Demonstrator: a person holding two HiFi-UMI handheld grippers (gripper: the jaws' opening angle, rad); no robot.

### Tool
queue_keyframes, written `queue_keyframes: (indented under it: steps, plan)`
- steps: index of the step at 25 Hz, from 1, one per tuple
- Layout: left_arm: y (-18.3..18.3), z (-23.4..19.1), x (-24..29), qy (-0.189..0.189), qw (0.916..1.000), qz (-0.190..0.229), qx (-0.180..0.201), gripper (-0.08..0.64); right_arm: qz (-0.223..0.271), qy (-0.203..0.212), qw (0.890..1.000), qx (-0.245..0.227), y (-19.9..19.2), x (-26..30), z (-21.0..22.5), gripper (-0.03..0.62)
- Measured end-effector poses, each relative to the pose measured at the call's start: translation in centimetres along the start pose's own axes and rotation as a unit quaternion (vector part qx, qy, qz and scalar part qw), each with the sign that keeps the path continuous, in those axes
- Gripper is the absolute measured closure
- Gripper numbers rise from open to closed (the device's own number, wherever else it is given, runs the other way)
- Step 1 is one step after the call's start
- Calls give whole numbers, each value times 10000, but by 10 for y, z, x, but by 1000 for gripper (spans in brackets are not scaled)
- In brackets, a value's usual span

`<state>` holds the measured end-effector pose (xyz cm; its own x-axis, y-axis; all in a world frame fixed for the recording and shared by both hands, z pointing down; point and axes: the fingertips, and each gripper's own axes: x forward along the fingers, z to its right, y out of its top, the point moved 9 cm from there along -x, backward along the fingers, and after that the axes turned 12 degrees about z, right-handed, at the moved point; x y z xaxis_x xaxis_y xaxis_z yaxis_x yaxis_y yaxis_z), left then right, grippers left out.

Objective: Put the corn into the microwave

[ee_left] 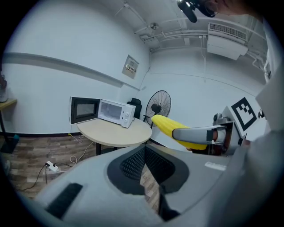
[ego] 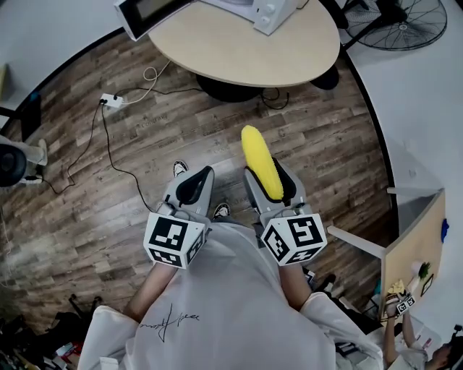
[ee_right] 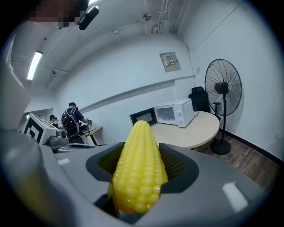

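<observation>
Corn [ego: 257, 155] clamped in right tool [ego: 271, 189], tip protruding

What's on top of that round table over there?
A white microwave with its door open stands on the round table. Its inside is too small to make out, and whatever is behind it is covered.

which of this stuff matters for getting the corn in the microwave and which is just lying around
For the job: corn, right gripper clamped on it, microwave with door open, round table.
Just lying about: standing fan, power strip, floor cables.
</observation>
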<state>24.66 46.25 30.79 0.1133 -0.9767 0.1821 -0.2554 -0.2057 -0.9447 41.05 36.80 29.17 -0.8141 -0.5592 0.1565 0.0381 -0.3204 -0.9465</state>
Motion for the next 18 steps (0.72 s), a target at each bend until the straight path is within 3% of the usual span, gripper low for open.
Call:
queue_keyframes:
  steps: [18]
  plan:
    - [72,-146,45,-219,9996,118,-101,568,-28,-148,9999,-40,31,157,-47,331]
